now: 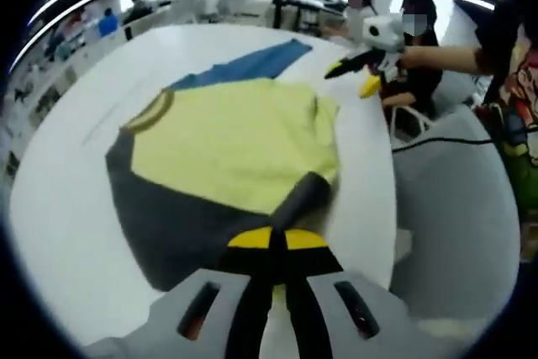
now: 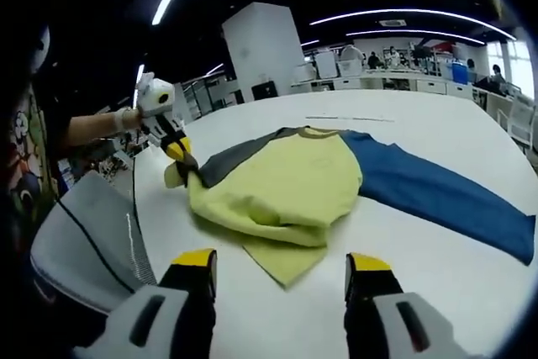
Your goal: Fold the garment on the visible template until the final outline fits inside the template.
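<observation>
In the left gripper view, the left gripper (image 1: 277, 241) is clenched on the dark grey sleeve (image 1: 298, 199) of the shirt (image 1: 244, 145), its yellow tips pressed together over the cloth. In the right gripper view, the right gripper (image 2: 282, 271) hangs released just short of the shirt's folded yellow hem (image 2: 286, 260), jaws well apart. The shirt lies partly folded on the white table (image 2: 437, 128), its blue sleeve (image 2: 437, 195) spread flat beyond. Soft, light cloth, it will sag and drag, so pinching it at hem corners or sleeve ends seems best. Possibly a faint line (image 2: 349, 118) farther off marks the template; too thin to tell.
</observation>
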### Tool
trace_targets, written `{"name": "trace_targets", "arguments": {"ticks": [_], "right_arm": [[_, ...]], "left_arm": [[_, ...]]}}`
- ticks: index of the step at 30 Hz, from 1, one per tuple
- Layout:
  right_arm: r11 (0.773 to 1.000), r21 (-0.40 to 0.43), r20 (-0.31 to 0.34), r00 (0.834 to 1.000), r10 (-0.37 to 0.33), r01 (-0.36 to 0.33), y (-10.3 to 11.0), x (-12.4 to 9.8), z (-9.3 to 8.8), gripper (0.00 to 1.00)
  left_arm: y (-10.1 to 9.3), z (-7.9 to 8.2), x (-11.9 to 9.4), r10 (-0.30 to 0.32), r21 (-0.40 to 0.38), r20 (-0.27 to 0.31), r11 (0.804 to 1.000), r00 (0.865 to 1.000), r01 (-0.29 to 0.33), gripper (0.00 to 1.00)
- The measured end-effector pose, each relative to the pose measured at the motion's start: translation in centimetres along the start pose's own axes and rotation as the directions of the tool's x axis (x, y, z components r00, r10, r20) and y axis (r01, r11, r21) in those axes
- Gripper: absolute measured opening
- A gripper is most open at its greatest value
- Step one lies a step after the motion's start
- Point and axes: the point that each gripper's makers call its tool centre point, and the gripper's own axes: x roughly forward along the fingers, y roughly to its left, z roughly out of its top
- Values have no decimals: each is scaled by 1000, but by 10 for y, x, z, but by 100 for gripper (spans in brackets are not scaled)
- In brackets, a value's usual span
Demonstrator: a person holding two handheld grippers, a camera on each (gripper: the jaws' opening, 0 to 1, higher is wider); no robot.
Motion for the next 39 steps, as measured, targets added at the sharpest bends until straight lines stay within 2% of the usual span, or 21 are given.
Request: {"name": "trace_targets", "arguments": {"ticks": [5,9,12,15,20,21,24,28,31,34,39], "right_arm": [[1000,17,4,1000,-13,13,-1,-4,-5,61],[999,26,-1,1000,-20,20,-4,-6,-11,60],[999,35,4,1000,-24,24,-4,-7,-13,60],[998,49,15,999,-28,28,-5,-8,-13,60],[998,50,28,999,-33,31,-6,-8,-10,60],[998,51,30,999,-33,31,-6,-8,-10,60],[998,48,30,999,-36,35,-7,-7,-9,60],[998,57,38,998,-40,38,-7,-7,-9,60],[997,67,35,999,-37,35,-5,-6,-12,60],[997,67,31,999,-32,29,-3,-4,-13,60],[998,58,28,999,-26,24,-1,-3,-12,59]], "left_arm": [[21,-1,14,-40,-83,-22,996,999,38,0],[35,-5,22,-65,-165,-32,985,997,59,0],[40,-8,27,-80,-181,-38,981,996,72,0],[44,-13,31,-82,-154,-59,985,995,73,1],[53,-22,39,-48,-40,-119,998,992,44,2],[54,-22,41,-50,-14,-120,999,992,48,2],[54,-22,43,-42,2,-126,999,991,42,2],[56,-21,43,3,103,-139,995,990,11,4],[55,-19,42,38,160,-133,987,990,-17,5],[58,-19,39,59,154,-110,987,992,-42,8],[63,-10,27,90,121,-42,989,995,-84,13]]}}
